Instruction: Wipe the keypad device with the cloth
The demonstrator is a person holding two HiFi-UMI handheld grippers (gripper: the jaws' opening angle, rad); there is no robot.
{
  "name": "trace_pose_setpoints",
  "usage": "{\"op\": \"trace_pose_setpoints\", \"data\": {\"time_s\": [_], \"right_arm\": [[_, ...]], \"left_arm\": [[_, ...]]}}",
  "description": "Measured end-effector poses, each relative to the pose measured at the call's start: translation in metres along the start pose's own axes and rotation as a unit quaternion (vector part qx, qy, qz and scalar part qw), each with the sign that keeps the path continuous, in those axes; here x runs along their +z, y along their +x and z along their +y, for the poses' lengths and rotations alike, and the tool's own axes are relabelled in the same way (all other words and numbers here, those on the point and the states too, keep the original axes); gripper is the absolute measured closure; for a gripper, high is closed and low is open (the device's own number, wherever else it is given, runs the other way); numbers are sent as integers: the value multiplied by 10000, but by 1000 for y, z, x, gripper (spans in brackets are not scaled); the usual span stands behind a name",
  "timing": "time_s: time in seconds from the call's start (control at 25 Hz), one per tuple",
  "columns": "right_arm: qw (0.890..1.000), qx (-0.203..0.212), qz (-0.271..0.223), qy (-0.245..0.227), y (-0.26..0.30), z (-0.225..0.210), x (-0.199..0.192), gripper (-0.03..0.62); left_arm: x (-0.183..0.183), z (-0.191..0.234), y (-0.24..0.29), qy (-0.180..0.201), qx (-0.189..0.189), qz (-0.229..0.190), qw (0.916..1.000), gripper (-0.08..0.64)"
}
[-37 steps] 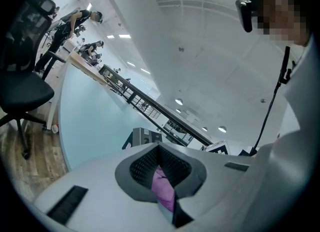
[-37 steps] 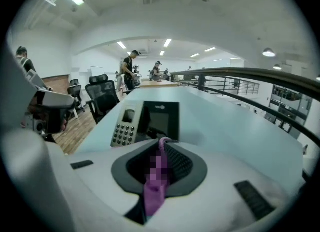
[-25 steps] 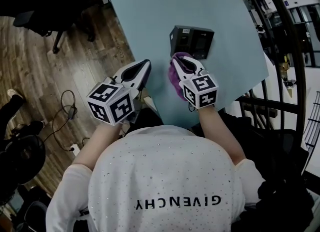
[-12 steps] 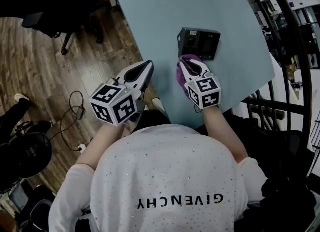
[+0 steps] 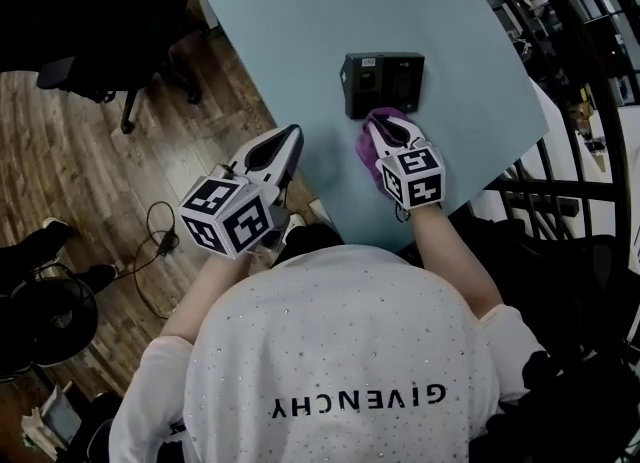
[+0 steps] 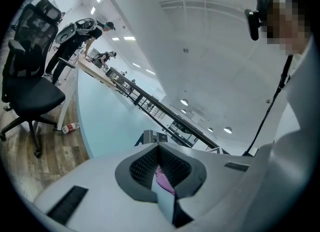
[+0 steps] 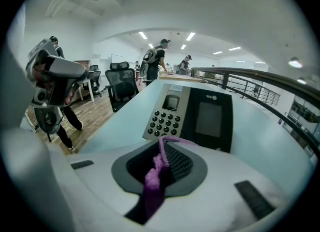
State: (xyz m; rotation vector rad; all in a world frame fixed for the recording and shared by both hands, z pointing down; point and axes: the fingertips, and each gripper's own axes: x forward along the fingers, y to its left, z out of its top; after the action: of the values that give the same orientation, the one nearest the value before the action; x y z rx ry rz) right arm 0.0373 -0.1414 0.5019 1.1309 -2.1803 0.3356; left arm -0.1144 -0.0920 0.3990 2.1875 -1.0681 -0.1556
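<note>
The black keypad device [image 5: 383, 83] lies flat on the pale blue table [image 5: 300, 31], with its key block on the left and a dark screen on the right [image 7: 192, 116]. My right gripper [image 5: 385, 129] is shut on a purple cloth [image 5: 368, 149], and its tip sits at the device's near edge. In the right gripper view the cloth [image 7: 156, 173] hangs pinched between the jaws of the right gripper [image 7: 162, 143], just short of the keys. My left gripper [image 5: 290, 136] hovers over the table's left edge, shut and empty, well left of the device [image 6: 152, 137].
A black office chair [image 5: 110, 11] stands on the wooden floor left of the table. A cable [image 5: 160, 236] lies on the floor. A dark metal railing [image 5: 560, 81] runs past the table's right side. People [image 7: 155, 60] stand at desks far behind.
My right gripper with the cloth has shifted right along the device's near edge, from under the keys toward the middle. The left gripper has barely moved.
</note>
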Motion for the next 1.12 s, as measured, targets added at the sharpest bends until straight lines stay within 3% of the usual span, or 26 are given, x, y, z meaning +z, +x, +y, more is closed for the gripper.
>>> {"op": "trace_pose_setpoints", "data": {"time_s": [0.44,0.72,1.12], "right_arm": [[9984,-361,178,394,-9,-38,-13,560],[9966,-503,233,607,-16,-64,-24,560],[9968,-219,-8,774,-16,-81,-29,560]], "left_arm": [[5,-1,-3,-30,48,-158,9999,559],[-12,-3,-10,-118,194,-107,9997,560],[-28,-6,-5,-187,654,-100,9976,560]]}}
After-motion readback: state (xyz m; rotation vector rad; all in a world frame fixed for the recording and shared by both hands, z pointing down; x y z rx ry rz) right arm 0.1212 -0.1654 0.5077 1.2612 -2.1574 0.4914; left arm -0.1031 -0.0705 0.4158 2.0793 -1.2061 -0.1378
